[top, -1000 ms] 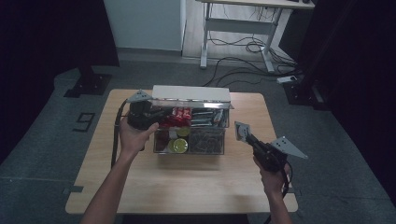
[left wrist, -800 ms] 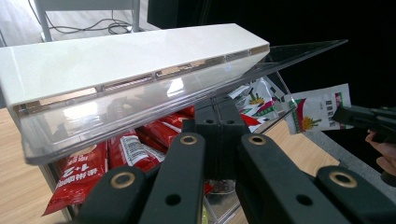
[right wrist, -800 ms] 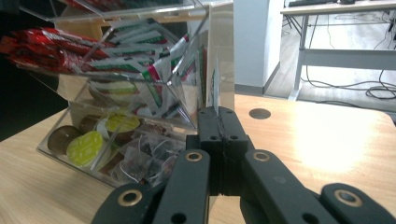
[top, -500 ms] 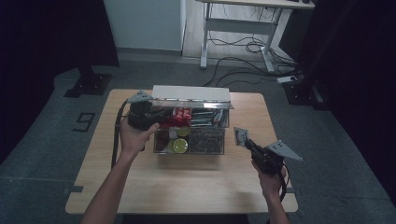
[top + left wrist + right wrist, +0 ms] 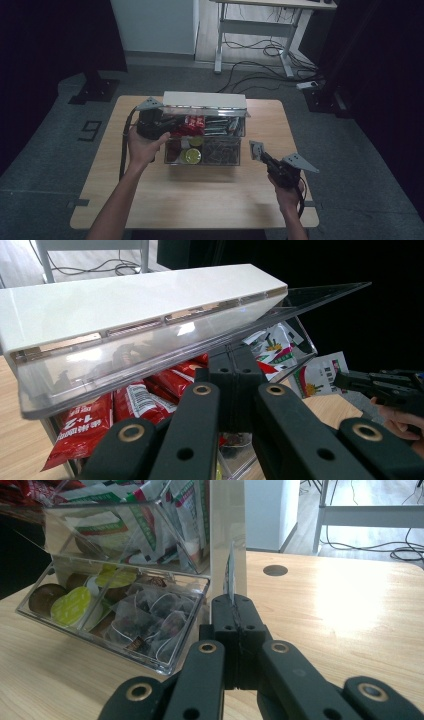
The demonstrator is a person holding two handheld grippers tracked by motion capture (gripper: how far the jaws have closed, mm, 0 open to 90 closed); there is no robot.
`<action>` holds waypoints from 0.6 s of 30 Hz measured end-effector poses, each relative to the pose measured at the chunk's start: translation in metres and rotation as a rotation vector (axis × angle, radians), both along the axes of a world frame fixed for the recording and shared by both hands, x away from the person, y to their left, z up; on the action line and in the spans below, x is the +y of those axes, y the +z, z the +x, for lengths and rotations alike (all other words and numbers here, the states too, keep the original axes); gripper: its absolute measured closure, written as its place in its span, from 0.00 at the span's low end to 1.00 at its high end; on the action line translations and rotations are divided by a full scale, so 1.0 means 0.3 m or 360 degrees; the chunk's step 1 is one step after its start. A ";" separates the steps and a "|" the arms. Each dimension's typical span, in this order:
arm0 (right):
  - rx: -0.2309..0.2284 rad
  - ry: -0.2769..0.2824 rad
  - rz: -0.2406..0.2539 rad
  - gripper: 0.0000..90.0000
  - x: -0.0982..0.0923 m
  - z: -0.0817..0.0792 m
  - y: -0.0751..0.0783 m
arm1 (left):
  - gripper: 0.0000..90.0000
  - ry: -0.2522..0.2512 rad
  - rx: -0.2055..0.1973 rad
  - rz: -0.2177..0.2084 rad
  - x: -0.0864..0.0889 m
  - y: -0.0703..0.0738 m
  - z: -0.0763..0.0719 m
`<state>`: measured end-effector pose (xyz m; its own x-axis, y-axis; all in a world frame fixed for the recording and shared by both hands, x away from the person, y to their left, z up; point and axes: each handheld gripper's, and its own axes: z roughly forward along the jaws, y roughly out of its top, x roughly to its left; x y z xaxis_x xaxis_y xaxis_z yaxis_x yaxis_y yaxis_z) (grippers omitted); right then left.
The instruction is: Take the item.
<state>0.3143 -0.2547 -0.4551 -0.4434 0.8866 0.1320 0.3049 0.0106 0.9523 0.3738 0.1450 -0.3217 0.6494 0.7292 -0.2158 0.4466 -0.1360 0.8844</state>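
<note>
A clear organizer box (image 5: 240,131) stands mid-table, its white-topped lid (image 5: 205,100) raised. My left gripper (image 5: 167,122) is at the box's upper left, its jaws shut on the clear front edge of the lid (image 5: 140,305), left gripper (image 5: 232,357). Red packets (image 5: 150,400) lie under that lid. Right of the box, my right gripper (image 5: 261,154) is shut on a white sachet (image 5: 255,149) with red and green print, held clear of the box. The sachet (image 5: 231,575) stands edge-on above the right gripper (image 5: 232,602). The sachet (image 5: 317,372) is also in the left gripper view.
The lower drawer holds green-lidded pods (image 5: 75,605) and tea bags (image 5: 155,620); green-white sachets (image 5: 170,515) fill the upper right bin. A cable hole (image 5: 275,570) marks the tabletop. A desk frame (image 5: 250,25) and floor cables (image 5: 260,50) lie beyond the table.
My right gripper has drawn slightly back from the box toward the table's near edge with the sachet in it. The left gripper has stayed at the lid.
</note>
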 end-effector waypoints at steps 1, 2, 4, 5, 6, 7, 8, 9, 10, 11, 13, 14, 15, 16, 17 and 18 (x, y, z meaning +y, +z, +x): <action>0.0004 -0.0003 0.0001 0.99 -0.001 0.000 -0.002 | 1.00 0.0000 0.0000 0.0000 0.000 0.000 0.000; 0.0006 -0.0003 0.0000 0.99 -0.002 0.000 -0.004 | 1.00 -0.0001 0.0000 0.0000 0.000 0.000 0.000; 0.0014 -0.0006 -0.0001 0.99 -0.005 0.001 -0.009 | 1.00 0.0000 0.0000 -0.0001 0.000 0.000 0.000; 0.0016 -0.0009 -0.0004 0.99 -0.007 0.001 -0.012 | 1.00 0.0000 0.0000 -0.0001 0.000 -0.001 0.000; 0.0019 -0.0011 -0.0003 0.99 -0.008 0.002 -0.013 | 1.00 -0.0001 0.0000 -0.0001 0.000 -0.001 0.000; 0.0024 -0.0011 -0.0004 0.99 -0.010 0.003 -0.015 | 1.00 -0.0001 0.0001 -0.0001 0.000 -0.001 0.000; 0.0026 -0.0012 -0.0004 0.99 -0.010 0.003 -0.017 | 1.00 -0.0001 0.0001 -0.0001 0.000 -0.001 0.000; 0.0028 -0.0017 -0.0002 0.99 -0.011 0.004 -0.020 | 1.00 -0.0001 0.0000 -0.0001 -0.001 -0.001 0.000; 0.0029 -0.0019 -0.0001 0.99 -0.011 0.005 -0.021 | 1.00 -0.0002 0.0001 -0.0001 -0.001 -0.001 0.000; 0.0032 -0.0023 0.0001 0.99 -0.011 0.006 -0.024 | 1.00 -0.0002 0.0001 -0.0001 -0.002 -0.001 0.000; 0.0038 -0.0024 -0.0004 0.99 -0.013 0.008 -0.030 | 1.00 -0.0003 0.0002 0.0001 -0.003 -0.002 0.000; 0.0043 -0.0025 -0.0002 0.99 -0.013 0.009 -0.032 | 1.00 -0.0003 0.0002 0.0001 -0.003 -0.002 0.000; 0.0045 -0.0027 -0.0006 0.99 -0.015 0.010 -0.036 | 1.00 -0.0004 0.0001 0.0000 -0.003 -0.002 0.000; 0.0050 -0.0030 -0.0006 0.99 -0.016 0.011 -0.040 | 1.00 -0.0004 0.0001 0.0000 -0.003 -0.002 0.000; 0.0062 -0.0032 -0.0004 0.99 -0.016 0.011 -0.044 | 1.00 -0.0005 0.0001 -0.0002 -0.003 -0.002 0.000; 0.0065 -0.0035 -0.0007 0.99 -0.017 0.012 -0.050 | 1.00 -0.0005 0.0002 -0.0003 -0.003 -0.003 0.000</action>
<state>0.3180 -0.2598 -0.4700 -0.4180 0.8967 0.1458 0.3436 0.0075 0.9391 0.3737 0.1441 -0.3226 0.6514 0.7268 -0.2180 0.4470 -0.1354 0.8842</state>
